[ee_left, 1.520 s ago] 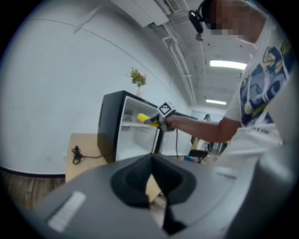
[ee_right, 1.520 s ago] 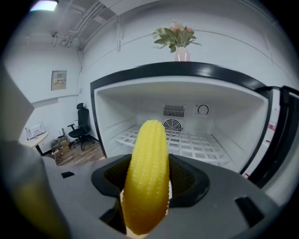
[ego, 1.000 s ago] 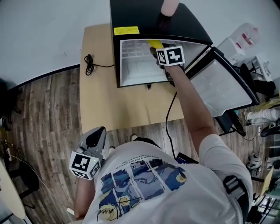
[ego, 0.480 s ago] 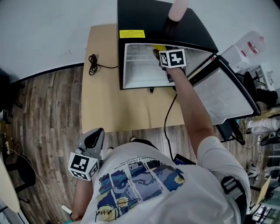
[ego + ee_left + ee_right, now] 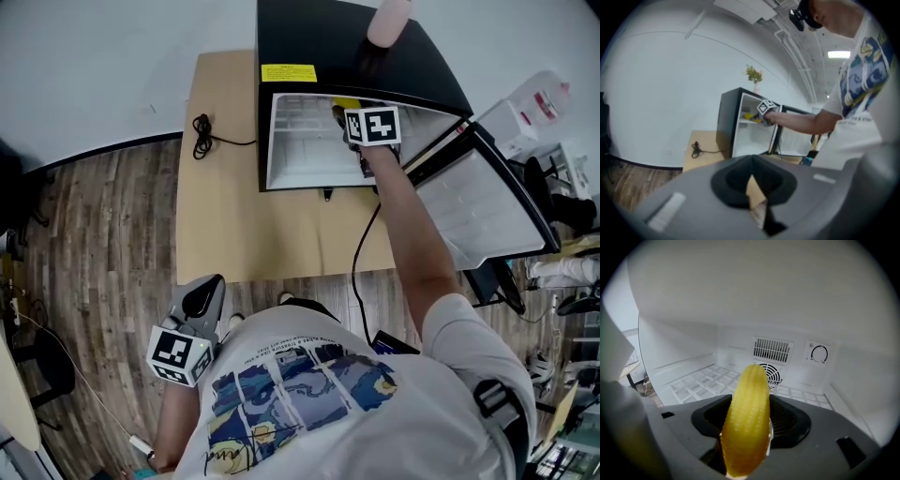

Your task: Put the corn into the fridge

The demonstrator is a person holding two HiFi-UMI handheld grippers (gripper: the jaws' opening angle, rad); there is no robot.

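The yellow corn (image 5: 747,418) stands between the jaws of my right gripper (image 5: 749,437), which is shut on it and reaches inside the black mini fridge (image 5: 309,37). In the head view the right gripper (image 5: 349,117) sits at the top of the fridge's white interior, with a bit of the corn (image 5: 345,102) showing beyond it. The wire shelf (image 5: 708,383) lies just below the corn. My left gripper (image 5: 197,305) hangs low beside the person's body, away from the fridge; its jaws look shut with nothing between them (image 5: 757,206).
The fridge door (image 5: 483,202) stands open to the right. The fridge sits on a wooden table (image 5: 234,216) with a black cable (image 5: 202,136) at its far left. A pink vase (image 5: 387,21) stands on the fridge top. A fan grille (image 5: 772,350) and dial (image 5: 819,354) are on the fridge's back wall.
The head camera shifted slightly, so the fridge sits a little further right in view. My right gripper with the corn stays at the same spot inside the fridge; the left gripper has not moved.
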